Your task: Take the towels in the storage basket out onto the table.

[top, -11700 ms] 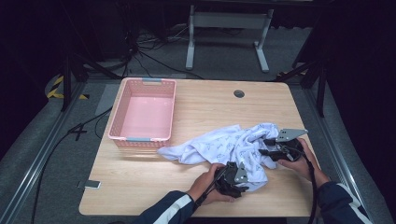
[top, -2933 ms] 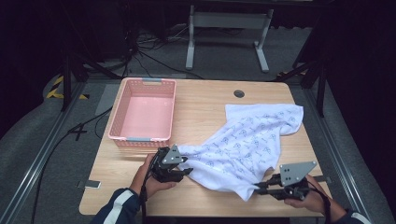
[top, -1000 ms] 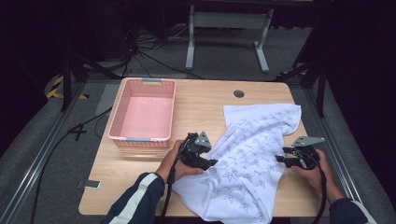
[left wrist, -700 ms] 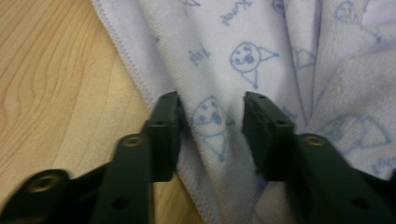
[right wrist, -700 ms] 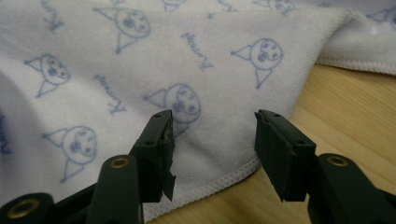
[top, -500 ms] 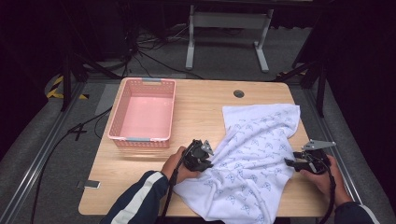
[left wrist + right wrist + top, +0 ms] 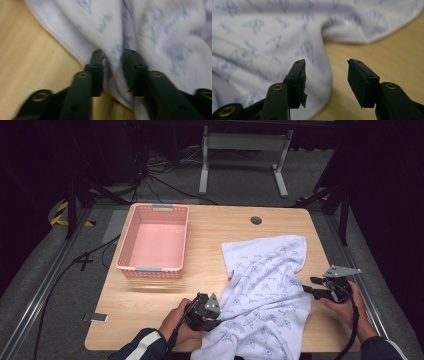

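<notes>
Towel (image 7: 267, 285) in left gripper (image 7: 113, 58)

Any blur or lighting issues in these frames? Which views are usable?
High view: sharp; table evenly lit, surroundings very dark. Left gripper view: soft and smeared, the towel print is mushy, likely motion blur; left gripper has cloth between its jaws. Right gripper view: right gripper fairly crisp, the towel behind it out of focus.

Soft printed cloth towel (image 7: 265, 290) lies on matt wooden table (image 7: 210, 240).
</notes>
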The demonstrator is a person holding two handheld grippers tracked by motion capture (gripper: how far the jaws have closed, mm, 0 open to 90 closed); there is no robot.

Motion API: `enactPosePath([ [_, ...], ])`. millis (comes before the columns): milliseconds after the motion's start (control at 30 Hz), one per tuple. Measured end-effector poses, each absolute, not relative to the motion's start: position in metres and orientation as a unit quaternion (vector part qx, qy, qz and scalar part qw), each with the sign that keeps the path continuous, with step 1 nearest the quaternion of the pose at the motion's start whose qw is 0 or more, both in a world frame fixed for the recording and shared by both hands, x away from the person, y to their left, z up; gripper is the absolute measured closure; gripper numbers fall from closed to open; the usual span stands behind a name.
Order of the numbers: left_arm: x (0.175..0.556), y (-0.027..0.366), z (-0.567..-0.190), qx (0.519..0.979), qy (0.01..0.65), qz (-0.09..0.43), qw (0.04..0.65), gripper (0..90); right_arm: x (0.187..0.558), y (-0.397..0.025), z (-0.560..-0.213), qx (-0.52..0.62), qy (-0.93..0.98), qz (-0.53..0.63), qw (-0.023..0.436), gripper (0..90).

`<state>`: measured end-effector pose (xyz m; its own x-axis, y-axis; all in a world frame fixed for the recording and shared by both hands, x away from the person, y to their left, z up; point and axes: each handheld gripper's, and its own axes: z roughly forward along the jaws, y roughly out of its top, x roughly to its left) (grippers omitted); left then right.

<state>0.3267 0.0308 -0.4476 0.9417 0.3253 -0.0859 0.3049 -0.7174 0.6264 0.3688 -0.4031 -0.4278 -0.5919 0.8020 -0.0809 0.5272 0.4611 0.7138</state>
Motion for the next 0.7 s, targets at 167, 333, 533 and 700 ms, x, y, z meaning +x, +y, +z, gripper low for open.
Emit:
enactPosePath([
  [167, 0.343, 0.024, -0.448, 0.919, 0.179, 0.022, 0.351, 59.7, 0.399, -0.385, -0.414, 0.374, 0.826, 0.361, 0.219, 47.7],
  [333, 0.353, 0.011, -0.457, 0.924, 0.181, 0.014, 0.338, 56.5, 0.448, -0.337, -0.403, 0.342, 0.838, 0.371, 0.209, 53.3],
  [533, 0.348, 0.016, -0.459, 0.922, 0.179, 0.014, 0.343, 67.9, 0.5, -0.279, -0.423, 0.321, 0.874, 0.32, 0.174, 65.6],
  [700, 0.338, 0.018, -0.457, 0.93, 0.167, 0.026, 0.328, 77.7, 0.523, -0.241, -0.434, 0.288, 0.909, 0.255, 0.162, 75.4],
])
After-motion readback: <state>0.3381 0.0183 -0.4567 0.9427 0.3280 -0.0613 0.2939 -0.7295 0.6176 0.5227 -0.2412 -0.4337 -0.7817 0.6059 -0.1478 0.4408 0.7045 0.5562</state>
